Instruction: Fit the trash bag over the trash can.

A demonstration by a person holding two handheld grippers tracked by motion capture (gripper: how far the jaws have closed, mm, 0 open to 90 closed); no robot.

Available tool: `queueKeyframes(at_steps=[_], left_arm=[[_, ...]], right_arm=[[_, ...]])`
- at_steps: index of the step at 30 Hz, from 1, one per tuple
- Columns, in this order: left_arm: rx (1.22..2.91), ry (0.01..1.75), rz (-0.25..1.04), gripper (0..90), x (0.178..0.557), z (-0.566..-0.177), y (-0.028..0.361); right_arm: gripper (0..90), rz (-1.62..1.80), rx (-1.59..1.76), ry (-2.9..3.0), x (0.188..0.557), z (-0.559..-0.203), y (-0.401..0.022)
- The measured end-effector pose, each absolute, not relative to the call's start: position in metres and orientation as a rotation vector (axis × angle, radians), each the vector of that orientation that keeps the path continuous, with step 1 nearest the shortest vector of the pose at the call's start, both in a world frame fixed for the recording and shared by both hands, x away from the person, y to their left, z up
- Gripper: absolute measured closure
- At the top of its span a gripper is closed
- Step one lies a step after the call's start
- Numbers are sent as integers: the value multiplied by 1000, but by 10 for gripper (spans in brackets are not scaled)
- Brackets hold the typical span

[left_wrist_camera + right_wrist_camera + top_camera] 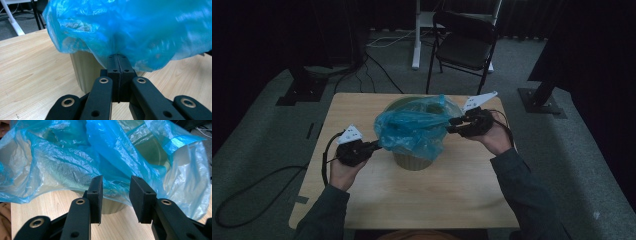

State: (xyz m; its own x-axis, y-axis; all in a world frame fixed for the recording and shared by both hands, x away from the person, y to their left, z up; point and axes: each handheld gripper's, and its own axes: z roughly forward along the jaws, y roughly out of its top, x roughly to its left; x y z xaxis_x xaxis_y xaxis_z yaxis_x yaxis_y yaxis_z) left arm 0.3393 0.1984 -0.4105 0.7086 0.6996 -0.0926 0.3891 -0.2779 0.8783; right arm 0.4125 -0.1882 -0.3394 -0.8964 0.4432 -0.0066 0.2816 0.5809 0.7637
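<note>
High view: a blue plastic bag [414, 127] is draped over the top of a pale round bin [412, 161] that stands in the middle of a wooden table [452, 195], just above the centre of the frame. The left gripper [374, 145] comes in from the lower left and meets the bag's left edge; the right gripper [453, 125] sits at the bag's right edge, a little higher in the frame.

In the left gripper view the two black jaws are pressed flat together at the centre of the frame, pinching a fold of the bag [130, 32], which spreads across the upper part of the picture. The bin [85, 70] stands just behind, its ribbed side showing below the plastic.

In the right gripper view the jaws stand partly apart with a clear gap, and the bag's hem [115, 190] hangs in that gap without being squeezed. The bin's open mouth [150, 150] shows through the plastic in the upper right.
</note>
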Motion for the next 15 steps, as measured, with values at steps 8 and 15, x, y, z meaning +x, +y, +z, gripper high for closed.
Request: queueKeyframes(at_steps=[8, 15], left_arm=[[1903, 863, 377, 898, 343, -416, 199], [1904, 855, 377, 892, 343, -415, 198]], right_arm=[[591, 1219, 558, 2652, 409, -345, -184], [556, 1192, 555, 2659, 409, -349, -177]])
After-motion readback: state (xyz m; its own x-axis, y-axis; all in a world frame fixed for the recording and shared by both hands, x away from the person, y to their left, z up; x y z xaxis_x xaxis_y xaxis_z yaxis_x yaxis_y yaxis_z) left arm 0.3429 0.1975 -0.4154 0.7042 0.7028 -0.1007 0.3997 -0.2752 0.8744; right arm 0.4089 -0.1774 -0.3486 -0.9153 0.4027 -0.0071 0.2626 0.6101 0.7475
